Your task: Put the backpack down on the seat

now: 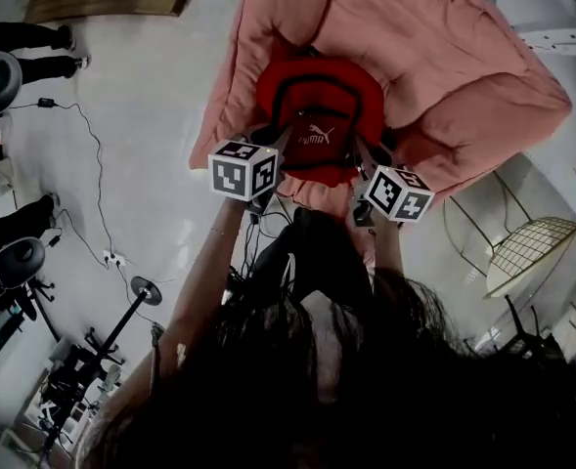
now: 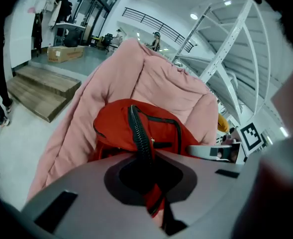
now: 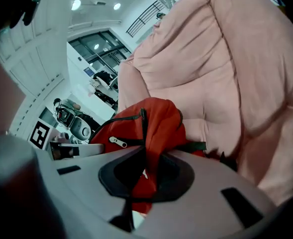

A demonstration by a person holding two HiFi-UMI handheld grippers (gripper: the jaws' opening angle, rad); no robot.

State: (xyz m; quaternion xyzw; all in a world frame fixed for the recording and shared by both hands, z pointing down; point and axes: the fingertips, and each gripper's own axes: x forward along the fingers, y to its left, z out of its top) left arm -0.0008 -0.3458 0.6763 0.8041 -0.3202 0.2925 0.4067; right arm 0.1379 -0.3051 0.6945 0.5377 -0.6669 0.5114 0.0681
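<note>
Pale glossy floor (image 1: 160,57), loose cables (image 1: 94,159) across it, wooden platform (image 2: 42,86) off to one side, white steel frame (image 2: 226,49) behind. Big pink padded seat (image 1: 464,57) in mid-scene, puffy backrest and arms, also seen at (image 2: 156,78) and (image 3: 226,73).

Red backpack (image 1: 317,106) over the seat cushion, in front of the backrest, roughly upright, black zip (image 2: 139,133) running over its top, white logo facing the head camera. Contact with the cushion: cannot tell from these views.

Left gripper (image 1: 278,147) at the backpack's left top edge, angled down; fingers (image 2: 111,193) fully pinched together on red fabric right beside the zip, gripper point at (image 2: 148,183). Right gripper (image 1: 364,152) at the other top edge, also angled down; fingers (image 3: 196,193) clamped tight on a fold of red fabric (image 3: 151,123), gripper point at (image 3: 141,183).

2 marker cubes (image 1: 243,171) side by side just below the backpack in the head view, well clear of each other.
</note>
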